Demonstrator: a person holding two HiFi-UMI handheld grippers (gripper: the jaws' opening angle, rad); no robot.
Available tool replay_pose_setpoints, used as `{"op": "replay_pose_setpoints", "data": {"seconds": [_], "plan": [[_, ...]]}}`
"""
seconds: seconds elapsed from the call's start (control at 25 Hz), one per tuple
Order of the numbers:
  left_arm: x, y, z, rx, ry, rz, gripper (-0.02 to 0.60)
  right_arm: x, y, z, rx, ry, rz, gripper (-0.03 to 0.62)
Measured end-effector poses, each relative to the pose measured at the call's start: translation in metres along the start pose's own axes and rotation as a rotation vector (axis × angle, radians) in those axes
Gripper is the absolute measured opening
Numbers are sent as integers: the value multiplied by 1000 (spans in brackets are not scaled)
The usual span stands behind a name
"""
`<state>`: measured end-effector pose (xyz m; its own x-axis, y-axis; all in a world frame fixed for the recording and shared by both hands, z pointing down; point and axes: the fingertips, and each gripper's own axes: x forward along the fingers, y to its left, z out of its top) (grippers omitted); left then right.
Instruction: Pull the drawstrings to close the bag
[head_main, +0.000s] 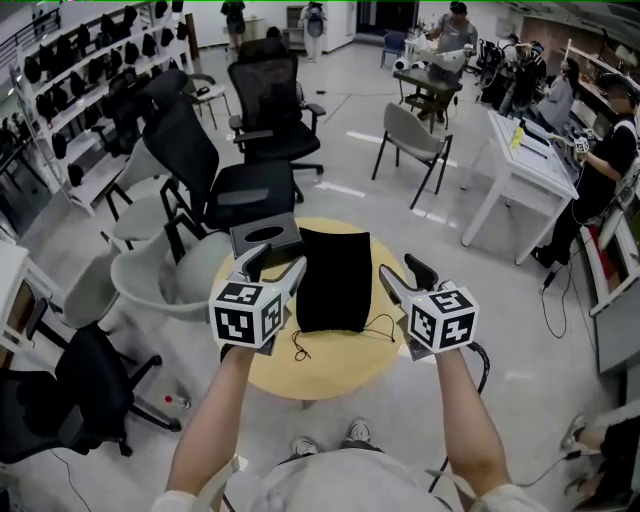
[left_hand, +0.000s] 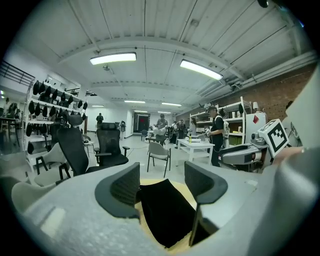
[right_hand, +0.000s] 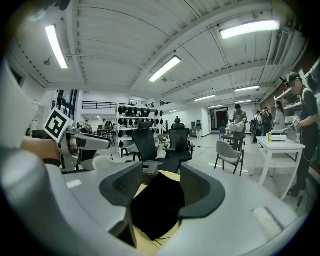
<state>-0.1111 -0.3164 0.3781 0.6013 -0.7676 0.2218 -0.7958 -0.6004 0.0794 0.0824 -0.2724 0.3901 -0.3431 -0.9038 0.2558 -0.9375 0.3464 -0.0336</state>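
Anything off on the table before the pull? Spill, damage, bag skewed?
Nothing stands out. The black bag lies flat and roughly square on the round table, its drawstrings trailing loose at the near edge, a dark tissue box by its far left corner. The left gripper and right gripper hang open either side, empty.

Plain black bag (head_main: 334, 280) with a thin black cord (head_main: 298, 345), on a pale yellow, wood-toned table (head_main: 330, 372), next to a dark grey box (head_main: 265, 238). Light grey left gripper (head_main: 277, 268) and right gripper (head_main: 403, 277), with black ribbed pads (left_hand: 125, 189) and white cubes (head_main: 245, 312) bearing black square markers. Around them, black chairs (head_main: 265, 100), pale grey chairs (head_main: 410, 135), a white desk (head_main: 520, 170) and a glossy light grey floor (head_main: 350, 160).
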Motion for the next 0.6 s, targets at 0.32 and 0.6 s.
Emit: {"op": "replay_pose_setpoints", "data": {"seconds": [0.32,0.6], "plan": [[18,-7,-8,5,31,-13,285,9,-17,-9,-32,41,49,230],[27,-12,-32,17,99,-79,285,18,-14,-33,-74,128,136,235]]}}
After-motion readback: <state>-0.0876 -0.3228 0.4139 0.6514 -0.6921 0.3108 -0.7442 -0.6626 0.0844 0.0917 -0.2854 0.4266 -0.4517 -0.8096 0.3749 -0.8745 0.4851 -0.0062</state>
